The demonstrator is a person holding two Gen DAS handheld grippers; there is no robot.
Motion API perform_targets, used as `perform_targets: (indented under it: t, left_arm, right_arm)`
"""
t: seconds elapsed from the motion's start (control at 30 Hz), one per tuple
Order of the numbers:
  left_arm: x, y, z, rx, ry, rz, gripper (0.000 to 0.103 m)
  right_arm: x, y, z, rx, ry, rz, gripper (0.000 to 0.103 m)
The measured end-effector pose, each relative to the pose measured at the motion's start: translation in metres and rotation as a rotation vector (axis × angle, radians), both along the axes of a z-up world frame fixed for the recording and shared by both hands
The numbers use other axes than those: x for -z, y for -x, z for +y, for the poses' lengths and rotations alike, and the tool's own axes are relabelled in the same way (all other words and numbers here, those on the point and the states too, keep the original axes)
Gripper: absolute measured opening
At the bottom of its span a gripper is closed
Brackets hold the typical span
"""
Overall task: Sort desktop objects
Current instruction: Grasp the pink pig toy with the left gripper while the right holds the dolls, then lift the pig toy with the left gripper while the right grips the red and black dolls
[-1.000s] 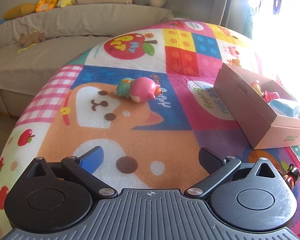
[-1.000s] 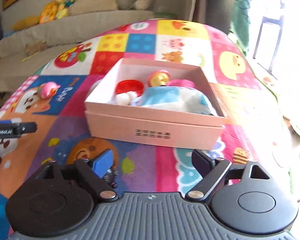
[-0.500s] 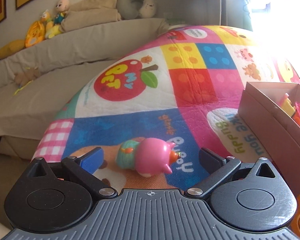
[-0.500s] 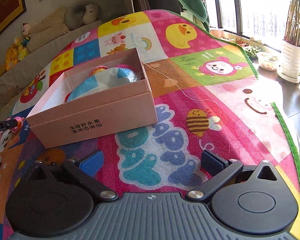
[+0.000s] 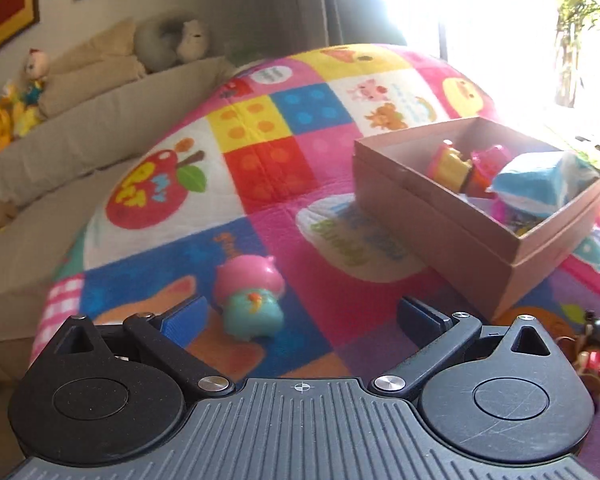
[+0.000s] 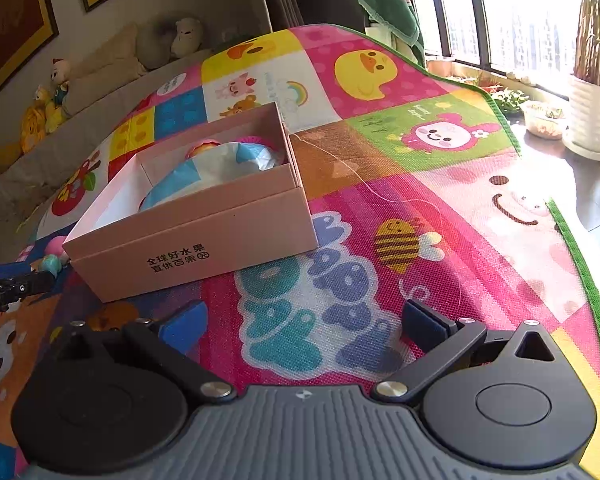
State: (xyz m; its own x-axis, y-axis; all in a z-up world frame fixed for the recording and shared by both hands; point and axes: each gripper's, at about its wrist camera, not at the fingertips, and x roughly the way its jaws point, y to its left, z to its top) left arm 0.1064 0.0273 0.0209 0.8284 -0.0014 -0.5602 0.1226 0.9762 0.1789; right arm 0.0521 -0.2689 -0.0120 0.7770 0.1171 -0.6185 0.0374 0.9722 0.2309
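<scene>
The left hand-held gripper [image 5: 300, 312] is spread wide around the pink toy [image 5: 248, 300], seemingly untouched; the right hand-held gripper [image 6: 304, 324] is held fully spread, empty.

Daylight enters from the windows [image 5: 480, 20] at upper right and burns them to white glare in both views. The play mat [image 6: 380, 208] is brightly and evenly lit. The box [image 5: 440, 240] casts a soft shadow leftward. Fisheye distortion bows the mat's edges; the left-wrist view shows slight motion blur.

Pink-and-teal toy [image 5: 249, 300] on mat, beside box [image 5: 452, 236]
</scene>
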Motion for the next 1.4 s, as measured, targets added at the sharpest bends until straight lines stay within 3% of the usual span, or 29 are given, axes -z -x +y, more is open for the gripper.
perform_targets:
  t: [0.07,0.13,0.2,0.3,0.33,0.37,0.4,0.53,0.8,0.93,1.03,1.13,1.2,1.3,1.4]
  left_arm:
    - [0.000,-0.015,0.013,-0.076,0.039,0.019,0.102]
    - [0.002,-0.031,0.026,-0.129,0.076,0.038,0.094]
    - [0.006,-0.044,0.029,-0.158,0.073,0.055,0.076]
    - [0.013,-0.056,0.032,-0.188,0.078,0.083,0.072]
    - [0.014,-0.057,0.032,-0.189,0.080,0.088,0.067]
    - [0.015,-0.057,0.031,-0.189,0.082,0.095,0.056]
    - [0.014,-0.055,0.030,-0.188,0.084,0.099,0.055]
    - [0.008,-0.026,0.017,-0.146,0.094,0.092,0.054]
    - [-0.003,0.086,-0.022,0.002,0.211,0.113,0.054]
    - [0.001,0.126,-0.035,0.025,0.211,0.111,0.056]
    - [0.009,0.138,-0.038,0.019,0.192,0.109,0.072]
    - [0.018,0.137,-0.033,-0.019,0.178,0.116,0.078]
    - [0.018,0.138,-0.030,-0.016,0.195,0.113,0.088]
    - [0.019,0.138,-0.030,-0.005,0.209,0.115,0.092]
    - [0.020,0.139,-0.030,0.005,0.216,0.114,0.093]
  right_arm:
    - [0.000,-0.001,0.004,-0.001,0.030,0.010,0.103]
    - [0.000,-0.002,0.008,-0.002,0.055,0.018,0.103]
    - [0.000,-0.003,0.010,-0.003,0.069,0.023,0.103]
    - [0.000,-0.003,0.012,-0.004,0.084,0.028,0.103]
    - [0.000,-0.003,0.013,-0.005,0.087,0.029,0.103]
    - [0.000,-0.004,0.013,-0.005,0.089,0.030,0.103]
    - [0.000,-0.004,0.013,-0.006,0.090,0.031,0.103]
    - [0.000,-0.004,0.014,-0.008,0.098,0.035,0.103]
    - [0.000,-0.004,0.017,-0.014,0.118,0.041,0.103]
    - [-0.004,0.001,0.028,-0.050,0.171,0.011,0.103]
    - [-0.013,0.014,0.047,-0.162,0.190,-0.039,0.103]
    - [-0.022,0.024,0.073,-0.324,0.165,-0.053,0.103]
    - [-0.026,0.029,0.092,-0.403,0.206,-0.071,0.103]
    - [-0.029,0.032,0.116,-0.503,0.244,-0.083,0.094]
    - [-0.028,0.024,0.131,-0.531,0.241,-0.062,0.092]
